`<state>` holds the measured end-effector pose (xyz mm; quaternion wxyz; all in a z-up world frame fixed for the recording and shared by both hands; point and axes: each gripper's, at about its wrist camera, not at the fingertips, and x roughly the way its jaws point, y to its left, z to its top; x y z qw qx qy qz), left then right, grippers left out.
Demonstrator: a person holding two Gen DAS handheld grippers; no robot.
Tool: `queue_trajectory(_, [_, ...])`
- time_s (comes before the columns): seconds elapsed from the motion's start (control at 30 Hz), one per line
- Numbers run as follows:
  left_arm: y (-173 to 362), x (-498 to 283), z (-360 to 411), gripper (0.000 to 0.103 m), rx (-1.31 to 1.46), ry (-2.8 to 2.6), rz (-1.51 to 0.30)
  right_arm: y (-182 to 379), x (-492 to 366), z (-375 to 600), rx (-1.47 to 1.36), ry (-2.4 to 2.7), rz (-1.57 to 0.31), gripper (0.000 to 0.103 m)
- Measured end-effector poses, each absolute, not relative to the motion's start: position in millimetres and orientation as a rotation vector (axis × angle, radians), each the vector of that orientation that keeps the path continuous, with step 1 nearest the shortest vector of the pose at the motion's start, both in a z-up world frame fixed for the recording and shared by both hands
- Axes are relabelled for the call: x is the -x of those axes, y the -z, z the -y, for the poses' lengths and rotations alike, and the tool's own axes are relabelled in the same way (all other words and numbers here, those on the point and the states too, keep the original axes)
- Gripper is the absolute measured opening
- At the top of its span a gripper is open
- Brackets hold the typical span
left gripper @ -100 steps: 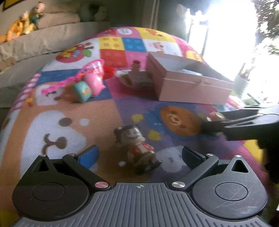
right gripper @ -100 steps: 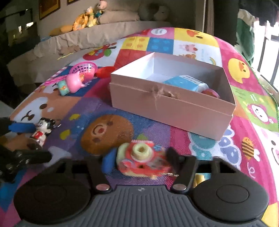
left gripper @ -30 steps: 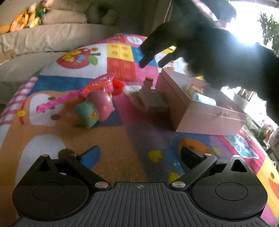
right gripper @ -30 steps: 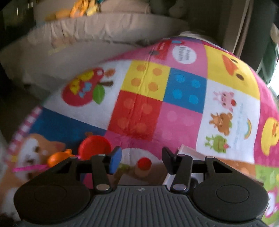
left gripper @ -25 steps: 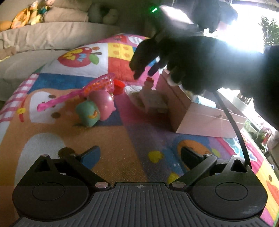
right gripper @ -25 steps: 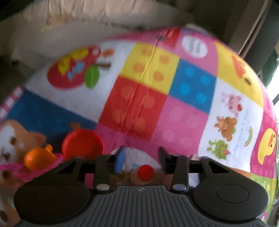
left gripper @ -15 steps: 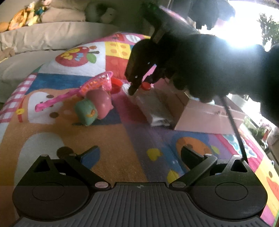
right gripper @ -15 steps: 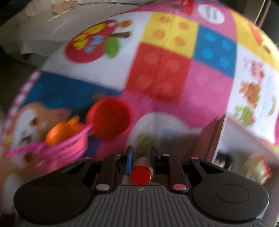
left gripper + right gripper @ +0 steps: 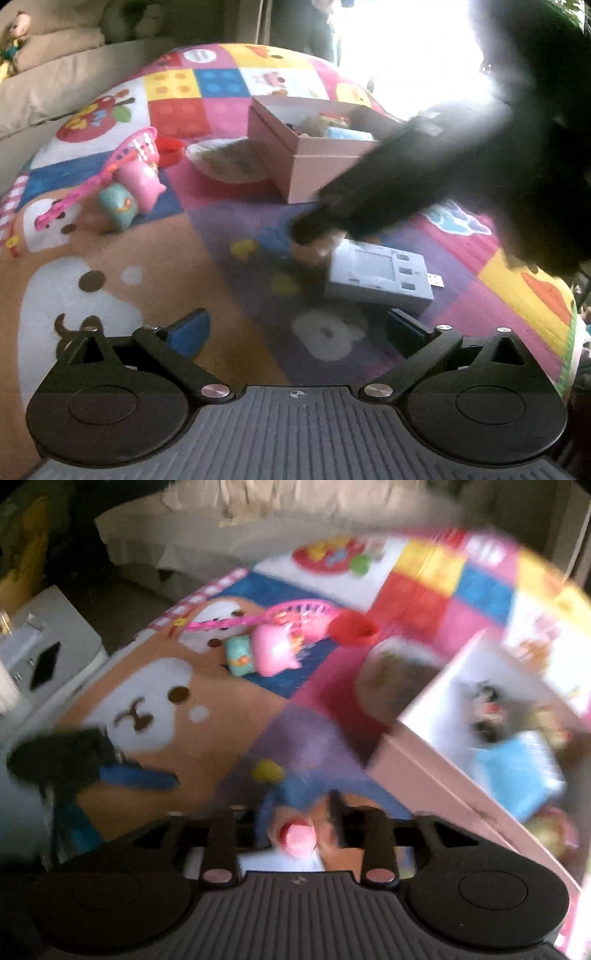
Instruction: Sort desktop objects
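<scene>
A flat grey toy device (image 9: 380,273) with a red-capped knob (image 9: 295,834) lies on the colourful play mat (image 9: 155,258), in front of the pink cardboard box (image 9: 317,173). My right gripper (image 9: 317,232) reaches down from the upper right over the device's knob end. In the blurred right wrist view its jaws are opening, with the knob between the fingers (image 9: 338,819) and a gap on each side. My left gripper (image 9: 295,326) stands open just short of the device, nothing between its pads. The box (image 9: 443,786) holds a blue pack (image 9: 517,771) and small figures.
A white plate (image 9: 229,162) lies left of the box, with a red cup (image 9: 170,147) beside it. A pink basket (image 9: 142,147) and a pink and teal toy (image 9: 129,192) lie on the mat's left. A beige sofa (image 9: 55,81) stands behind.
My right gripper shut on the red-capped knob at the plate, carried the grey device to the mat in front of the box, and its jaws have parted. The left gripper shifted slightly.
</scene>
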<state>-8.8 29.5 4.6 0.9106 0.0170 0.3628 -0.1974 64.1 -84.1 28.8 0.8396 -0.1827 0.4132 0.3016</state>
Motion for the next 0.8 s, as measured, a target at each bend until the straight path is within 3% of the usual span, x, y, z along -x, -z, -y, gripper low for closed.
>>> queue_trajectory(0.03, [-6, 9, -27, 0.103, -0.039, 0.396, -0.751, -29, -53, 96, 0.378, -0.629, -0.850, 0.063])
queue_trajectory(0.17, [-12, 4, -19, 0.103, -0.050, 0.330, -0.769, -17, -29, 138, 0.329, -0.587, -0.849, 0.067])
queue_trajectory(0.23, [-15, 1, -15, 0.103, -0.060, 0.308, -0.775, -13, -20, 156, 0.327, -0.541, -0.809, 0.077])
queue_trajectory(0.37, [-19, -3, -5, 0.103, -0.087, 0.290, -0.785, -8, -11, 183, 0.361, -0.362, -0.708, 0.078])
queue_trajectory(0.5, [-19, -5, 3, 0.103, -0.122, 0.268, -0.788, -12, -6, 199, 0.199, -0.430, -0.705, 0.078])
queue_trajectory(0.8, [-28, -19, -15, 0.103, -0.065, 0.134, -0.803, 8, 0, 157, 0.289, -0.473, -0.656, 0.079])
